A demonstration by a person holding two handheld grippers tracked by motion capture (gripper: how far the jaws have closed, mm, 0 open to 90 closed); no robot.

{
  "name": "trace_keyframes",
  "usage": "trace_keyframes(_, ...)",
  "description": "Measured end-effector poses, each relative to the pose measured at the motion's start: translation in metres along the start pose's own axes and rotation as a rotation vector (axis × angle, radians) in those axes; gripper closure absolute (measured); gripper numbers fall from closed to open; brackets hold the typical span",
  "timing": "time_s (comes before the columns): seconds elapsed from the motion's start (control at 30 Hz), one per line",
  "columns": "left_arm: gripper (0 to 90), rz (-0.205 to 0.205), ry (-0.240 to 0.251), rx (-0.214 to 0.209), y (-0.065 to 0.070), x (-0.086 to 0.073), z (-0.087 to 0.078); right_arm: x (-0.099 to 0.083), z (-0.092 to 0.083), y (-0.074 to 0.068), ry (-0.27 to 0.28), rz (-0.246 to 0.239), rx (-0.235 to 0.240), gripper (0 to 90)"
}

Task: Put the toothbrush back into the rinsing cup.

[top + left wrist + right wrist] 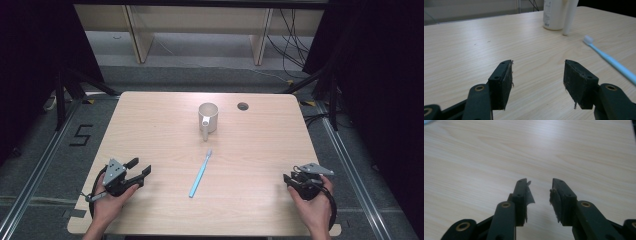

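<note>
Nothing had been started, judging by the layout. The light-blue plastic toothbrush with white bristles (200,174) was lying flat on the pale wood-grain table (150,125), untouched, roughly midway between the two tools and a bit ahead of both. The white ceramic mug with a handle (208,117) was standing upright well ahead of the tools, past the bristle end, apart from the brush.

The left tool (141,168) was held low near the table's near edge, jaws spread wide with nothing between them; in the left gripper view the toothbrush (610,60) was seen ahead and off to its right, the mug (554,15) farther ahead. The right tool (289,179) was likewise held near the near edge, jaws parted narrowly, empty; bare wood was seen ahead of it in the right gripper view.

Likely all steps were left: the brush to be reached, gripped, lifted and probably dropped into the mug. Neither tool was close to the brush yet.
</note>
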State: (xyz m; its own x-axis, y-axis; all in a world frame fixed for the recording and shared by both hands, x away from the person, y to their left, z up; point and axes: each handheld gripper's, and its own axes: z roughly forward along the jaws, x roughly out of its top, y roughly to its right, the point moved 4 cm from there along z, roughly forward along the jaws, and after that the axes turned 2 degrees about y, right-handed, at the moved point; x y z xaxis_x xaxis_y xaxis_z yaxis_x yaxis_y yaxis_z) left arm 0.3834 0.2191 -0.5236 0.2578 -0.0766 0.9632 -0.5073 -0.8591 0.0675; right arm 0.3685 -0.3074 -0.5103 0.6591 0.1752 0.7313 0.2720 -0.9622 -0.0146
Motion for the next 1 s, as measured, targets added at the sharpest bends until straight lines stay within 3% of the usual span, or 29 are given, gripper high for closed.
trace_keyframes(0.03,39.7,-0.003,-0.010,-0.015,0.004,0.003,0.002,0.000,-0.001,0.005,-0.006,0.001,-0.021,65.5)
trace_keyframes(0.07,39.5,-0.011,-0.020,-0.027,0.008,0.005,0.004,-0.001,0.000,0.011,0.014,0.005,-0.007,65.3)
trace_keyframes(0.1,39.3,-0.013,-0.033,-0.041,0.012,0.007,0.005,-0.003,0.000,0.014,-0.007,0.037,-0.044,65.3)
trace_keyframes(0.13,39.2,-0.013,-0.033,-0.041,0.012,0.007,0.005,-0.004,0.001,0.018,-0.012,0.030,-0.059,65.3)
trace_keyframes(0.17,39.1,-0.011,-0.051,-0.070,0.020,0.009,0.009,-0.006,0.000,0.020,-0.039,0.022,-0.043,65.3)
trace_keyframes(0.27,38.8,-0.006,-0.084,-0.085,0.026,0.011,0.012,-0.009,-0.002,0.024,-0.068,-0.005,-0.046,63.3)
trace_keyframes(0.33,38.8,0.008,-0.139,-0.107,0.035,0.019,0.016,-0.012,-0.003,0.020,-0.090,0.061,-0.079,60.9)
trace_keyframes(0.37,38.6,0.014,-0.157,-0.115,0.037,0.022,0.017,-0.012,-0.001,0.024,-0.093,0.018,-0.069,59.8)
trace_keyframes(0.43,38.4,0.014,-0.168,-0.120,0.040,0.025,0.018,-0.011,-0.003,0.018,-0.125,0.083,-0.077,58.6)
trace_keyframes(0.5,38.1,0.029,-0.198,-0.130,0.047,0.030,0.020,-0.010,-0.003,0.019,-0.115,0.058,-0.067,58.4)
trace_keyframes(0.53,38.1,0.036,-0.214,-0.136,0.050,0.032,0.020,-0.009,-0.003,0.018,-0.115,0.081,-0.080,58.4)
trace_keyframes(0.57,38.0,0.063,-0.262,-0.153,0.056,0.036,0.023,-0.007,-0.005,0.013,-0.130,0.151,-0.085,59.0)
trace_keyframes(0.6,38.0,0.085,-0.289,-0.156,0.057,0.037,0.023,-0.007,-0.005,0.012,-0.131,0.176,-0.087,59.9)
trace_keyframes(0.63,38.0,0.083,-0.304,-0.163,0.061,0.039,0.026,-0.006,-0.007,0.016,-0.126,0.121,-0.076,60.5)
trace_keyframes(0.67,38.0,0.097,-0.327,-0.168,0.062,0.041,0.026,-0.005,-0.008,0.016,-0.140,0.115,-0.079,61.0)
trace_keyframes(0.7,38.0,0.095,-0.343,-0.174,0.064,0.042,0.028,-0.004,-0.008,0.015,-0.140,0.123,-0.060,61.3)
trace_keyframes(0.73,38.0,0.095,-0.343,-0.174,0.064,0.042,0.028,-0.004,-0.010,0.012,-0.164,0.166,-0.080,61.6)
trace_keyframes(0.77,38.3,0.111,-0.366,-0.184,0.068,0.045,0.033,-0.004,-0.012,0.015,-0.179,0.102,-0.078,61.6)
trace_keyframes(0.83,38.7,0.124,-0.391,-0.192,0.074,0.050,0.037,-0.003,-0.011,0.017,-0.194,0.067,-0.070,61.7)
trace_keyframes(0.97,39.3,0.142,-0.428,-0.207,0.080,0.054,0.042,-0.001,-0.011,0.015,-0.226,0.049,-0.085,62.1)
trace_keyframes(1.0,39.6,0.144,-0.454,-0.214,0.084,0.056,0.047,0.002,-0.013,0.011,-0.271,0.079,-0.094,62.2)
